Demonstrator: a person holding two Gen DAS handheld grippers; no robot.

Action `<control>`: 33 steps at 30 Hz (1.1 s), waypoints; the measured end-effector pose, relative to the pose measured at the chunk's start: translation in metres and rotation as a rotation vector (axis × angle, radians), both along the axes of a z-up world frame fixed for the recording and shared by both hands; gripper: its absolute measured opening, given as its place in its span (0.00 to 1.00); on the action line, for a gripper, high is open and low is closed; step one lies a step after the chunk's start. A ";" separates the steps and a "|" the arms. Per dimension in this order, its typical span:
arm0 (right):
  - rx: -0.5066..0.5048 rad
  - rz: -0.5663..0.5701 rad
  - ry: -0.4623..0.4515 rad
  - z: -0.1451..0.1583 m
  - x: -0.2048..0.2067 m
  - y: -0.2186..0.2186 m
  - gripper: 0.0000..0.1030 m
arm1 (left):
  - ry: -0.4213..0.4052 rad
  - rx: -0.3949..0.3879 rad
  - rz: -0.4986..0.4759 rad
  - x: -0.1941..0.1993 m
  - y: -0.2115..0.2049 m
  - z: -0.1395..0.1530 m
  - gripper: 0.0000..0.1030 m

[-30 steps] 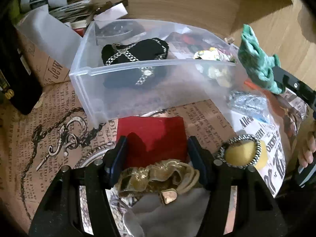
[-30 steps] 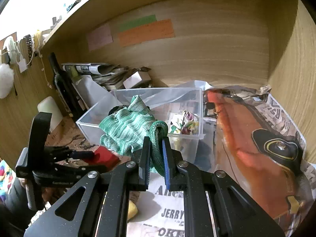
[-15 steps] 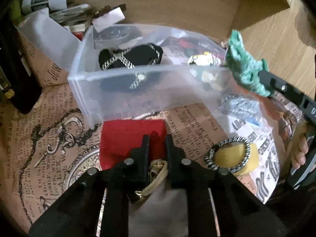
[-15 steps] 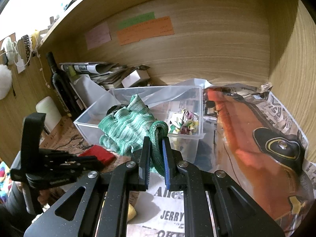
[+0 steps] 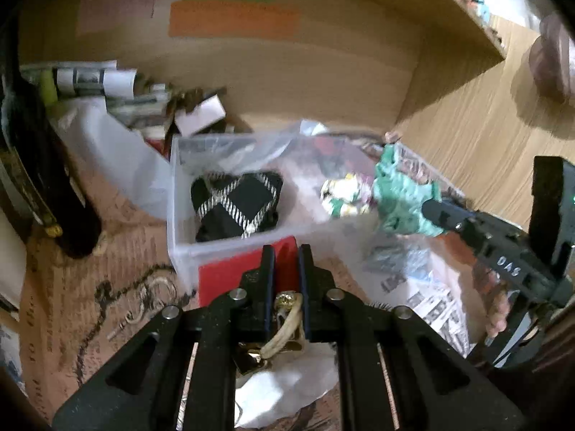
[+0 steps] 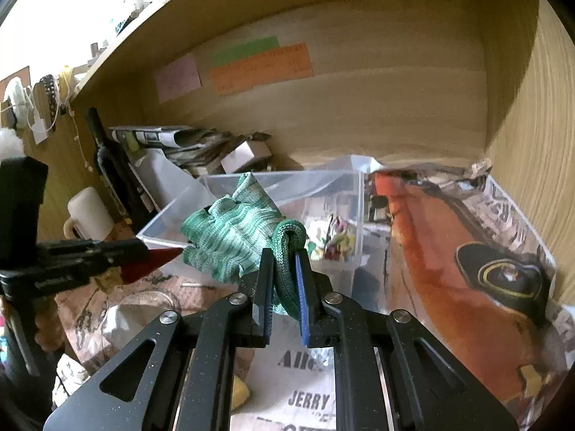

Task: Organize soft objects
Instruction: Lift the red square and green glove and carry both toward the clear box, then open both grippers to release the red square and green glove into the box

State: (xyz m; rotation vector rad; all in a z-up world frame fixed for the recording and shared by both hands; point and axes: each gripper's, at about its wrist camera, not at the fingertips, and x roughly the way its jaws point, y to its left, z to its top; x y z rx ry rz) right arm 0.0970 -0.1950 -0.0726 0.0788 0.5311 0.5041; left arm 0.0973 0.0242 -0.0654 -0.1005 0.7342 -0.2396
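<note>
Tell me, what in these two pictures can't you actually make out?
- Writing on the orange note: too small in the right wrist view, blurred in the left.
- Bottom of the clear bin: right wrist view, hidden behind the green knit cloth.
- Gold item behind the left gripper: mostly covered by its fingers.
- Colorful bundle in the bin: left wrist view, motion-blurred.

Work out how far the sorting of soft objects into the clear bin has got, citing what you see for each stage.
Done: a black chain-trimmed pouch and a multicoloured cloth already lie in the clear bin. In hand: the right gripper holds a green knit glove at the bin's edge; the left gripper, jaws closed, carries a red cloth and a gold band. Left: releasing these, then the yellow piece on the newspaper.
</note>
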 end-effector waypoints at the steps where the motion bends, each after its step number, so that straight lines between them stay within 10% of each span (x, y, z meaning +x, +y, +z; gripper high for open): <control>1: -0.001 0.002 -0.009 0.003 0.001 0.001 0.10 | -0.016 -0.002 0.000 0.000 -0.001 0.007 0.11; 16: -0.042 -0.004 -0.032 0.018 0.048 0.018 0.10 | -0.123 0.001 0.055 0.046 0.003 0.056 0.11; 33: -0.185 0.030 0.106 -0.017 0.088 0.051 0.12 | 0.048 0.044 0.103 0.128 -0.004 -0.018 0.11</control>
